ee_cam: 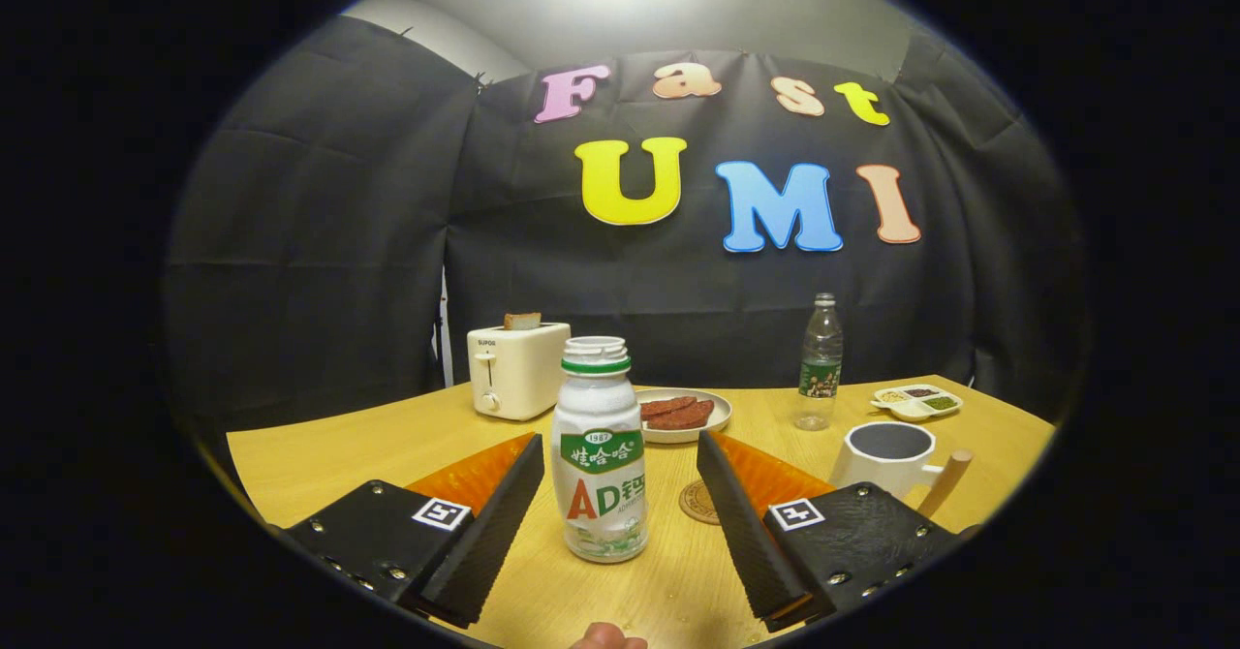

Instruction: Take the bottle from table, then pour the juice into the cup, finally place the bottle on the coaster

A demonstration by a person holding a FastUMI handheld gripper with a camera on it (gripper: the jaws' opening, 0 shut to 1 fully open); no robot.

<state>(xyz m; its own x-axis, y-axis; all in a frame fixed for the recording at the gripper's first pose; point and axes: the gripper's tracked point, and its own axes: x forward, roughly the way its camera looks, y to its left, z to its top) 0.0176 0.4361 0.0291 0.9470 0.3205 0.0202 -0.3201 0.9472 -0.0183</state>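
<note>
Black, ridged gripper (620,509) fingers (484,523) stand spread wide at the near edge of a pale wooden tabletop (320,465), gripping nothing. A fingertip of the person (605,637) holding the tool peeks in at the very front.

Between the fingers, touching neither, stands the bottle (599,450): small, upright, white plastic, with a green neck ring, a pale screw top and a printed label round its middle. It looks light and fairly stiff, though thin plastic may dent under a hard squeeze, and its smooth sides could slip. The labelled waist, where the sides run straight, seems the safest place to take hold; the narrower neck would give less grip.

Just beyond the right finger lies a round coaster (699,502), partly hidden by it. Farther right sits a white cup (886,460) with a wooden handle, near the right edge.

Behind the bottle, mid-table, a plate (719,417) carries dark reddish slices. Toward the far left stands a cream toaster (516,370) with bread in its slot. Toward the far right stand a clear water bottle (820,363) and a small divided dish (915,402).
</note>
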